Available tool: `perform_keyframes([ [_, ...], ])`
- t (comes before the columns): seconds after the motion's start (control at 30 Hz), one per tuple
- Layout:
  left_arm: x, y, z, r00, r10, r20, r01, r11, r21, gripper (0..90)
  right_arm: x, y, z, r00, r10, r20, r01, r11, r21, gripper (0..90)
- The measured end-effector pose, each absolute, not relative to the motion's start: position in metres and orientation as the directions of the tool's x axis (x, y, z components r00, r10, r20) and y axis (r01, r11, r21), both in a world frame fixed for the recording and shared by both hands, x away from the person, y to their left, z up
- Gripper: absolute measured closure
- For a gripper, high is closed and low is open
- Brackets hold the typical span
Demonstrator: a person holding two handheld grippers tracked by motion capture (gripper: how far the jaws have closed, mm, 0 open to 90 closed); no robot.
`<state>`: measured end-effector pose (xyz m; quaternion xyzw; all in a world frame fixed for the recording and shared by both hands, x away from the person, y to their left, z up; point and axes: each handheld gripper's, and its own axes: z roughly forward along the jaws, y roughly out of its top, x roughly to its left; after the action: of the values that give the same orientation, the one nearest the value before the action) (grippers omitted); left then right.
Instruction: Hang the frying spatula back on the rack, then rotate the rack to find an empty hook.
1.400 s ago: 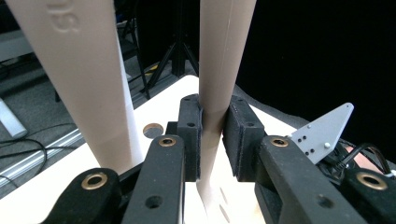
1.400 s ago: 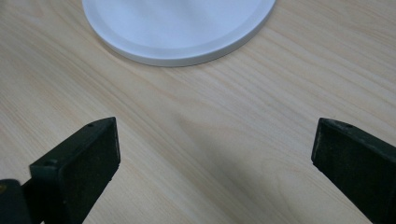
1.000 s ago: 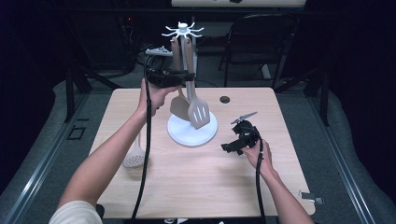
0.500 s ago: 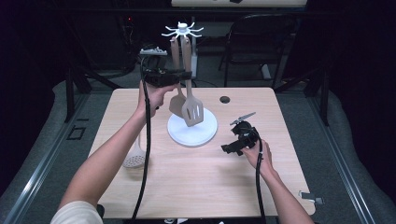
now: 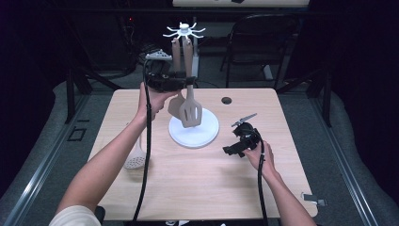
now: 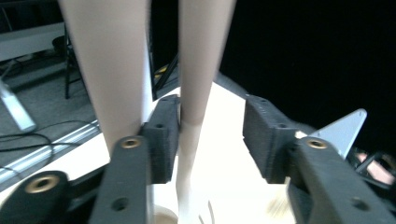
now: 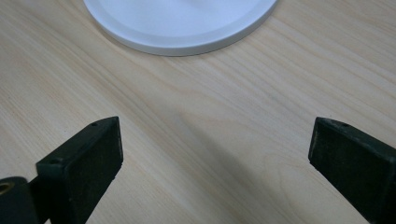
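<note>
Left gripper [image 5: 188,83] up at the white utensil stand [image 5: 184,32], level with the handle of the slotted spatula [image 5: 190,112] hanging off it; jaws just been opening, and in the left gripper view the handle [image 6: 198,60] sits between the pads with a clear gap on the right-hand side and right against the left-hand pad [image 6: 163,137], so not clamped, basically let go; second beige utensil [image 5: 176,104] hanging just beside it on the same stand, its fat handle [image 6: 112,70] outside the left-hand jaw; both blades dangling over the round white base [image 5: 200,136] in the middle of the tabletop [image 5: 197,188]; right gripper [image 5: 234,149] parked low on the tabletop to the right of the base, jaws spread wide with nothing but bare wood between them, rim of the base [image 7: 187,44] just ahead in its own view; skimmer spoon [image 5: 134,159] lying flat on the left side, well apart from the stand; small dark hole [image 5: 227,100] near the far edge.
</note>
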<state>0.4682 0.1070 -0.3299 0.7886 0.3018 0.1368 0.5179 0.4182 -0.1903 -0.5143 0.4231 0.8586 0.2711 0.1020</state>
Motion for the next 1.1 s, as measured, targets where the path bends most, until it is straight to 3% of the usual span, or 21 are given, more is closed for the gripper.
perform_keyframes([
  [0.13, 0.461, 0.109, -0.329, 0.783, 0.619, -0.062, 0.319, -0.314, 0.894, 48.9, 0.418, -0.189, -0.515, -0.621, 0.782, 0.059, 0.672, 0.492, 0.553, 2.9],
  [0.3, 0.453, 0.114, -0.330, 0.793, 0.608, -0.032, 0.295, -0.337, 0.894, 49.5, 0.418, -0.189, -0.515, -0.621, 0.782, 0.050, 0.676, 0.502, 0.540, 3.1],
  [0.4, 0.449, 0.117, -0.328, 0.795, 0.606, -0.014, 0.279, -0.345, 0.896, 53.9, 0.418, -0.189, -0.515, -0.618, 0.785, 0.049, 0.677, 0.499, 0.541, 3.1],
  [0.77, 0.447, 0.135, -0.314, 0.760, 0.650, 0.022, 0.252, -0.325, 0.912, 83.0, 0.420, -0.190, -0.515, -0.614, 0.787, 0.051, 0.683, 0.498, 0.534, 3.6],
  [1.1, 0.451, 0.143, -0.291, 0.729, 0.682, 0.051, 0.218, -0.303, 0.928, 88.8, 0.420, -0.191, -0.517, -0.618, 0.784, 0.049, 0.683, 0.506, 0.527, 4.4],
])
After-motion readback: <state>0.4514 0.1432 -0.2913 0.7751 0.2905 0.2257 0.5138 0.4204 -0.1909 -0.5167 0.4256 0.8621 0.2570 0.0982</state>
